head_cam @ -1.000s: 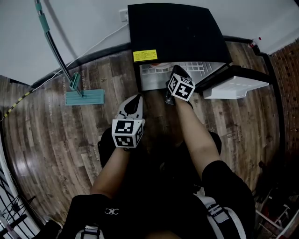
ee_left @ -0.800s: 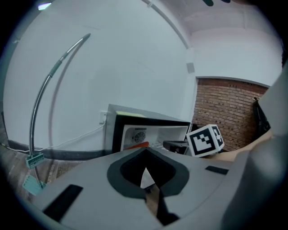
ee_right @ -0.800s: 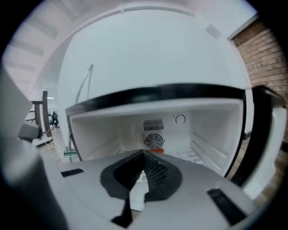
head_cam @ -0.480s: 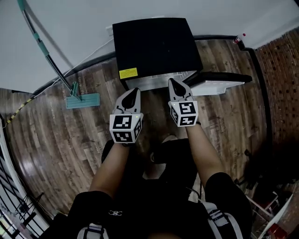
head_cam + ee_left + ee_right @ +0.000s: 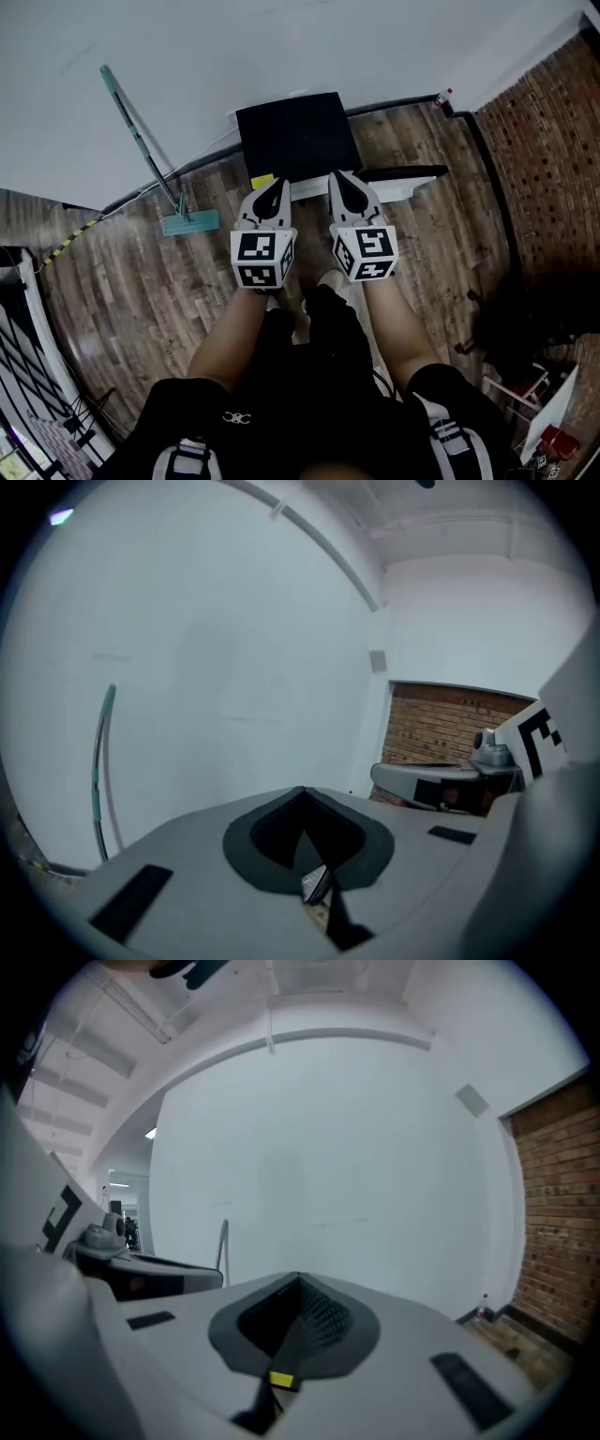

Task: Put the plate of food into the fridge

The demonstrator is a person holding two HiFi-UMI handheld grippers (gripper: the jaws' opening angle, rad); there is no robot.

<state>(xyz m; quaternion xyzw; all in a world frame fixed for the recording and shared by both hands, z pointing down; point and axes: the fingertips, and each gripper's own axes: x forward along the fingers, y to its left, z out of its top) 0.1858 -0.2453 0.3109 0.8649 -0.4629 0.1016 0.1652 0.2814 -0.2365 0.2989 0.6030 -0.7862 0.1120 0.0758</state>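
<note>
The small black fridge (image 5: 295, 139) stands on the wood floor against the white wall, its door (image 5: 405, 180) swung open to the right. No plate of food shows in any view; the fridge's inside is hidden from above. My left gripper (image 5: 272, 190) and right gripper (image 5: 341, 184) are held side by side in front of the fridge, tips pointing at it. In the left gripper view the left gripper (image 5: 302, 799) has its jaws pressed together with nothing between them. The right gripper (image 5: 298, 1283) in its own view is likewise shut and empty, facing the white wall.
A mop (image 5: 141, 141) leans on the wall to the left, its green head (image 5: 190, 223) on the floor. A brick wall (image 5: 544, 141) stands at the right, a small bottle (image 5: 448, 94) in its corner. A black rack (image 5: 37, 375) stands at the lower left.
The right gripper has pulled back out of the fridge opening and now sits level with the left one. The head view has risen, so the fridge looks smaller and farther.
</note>
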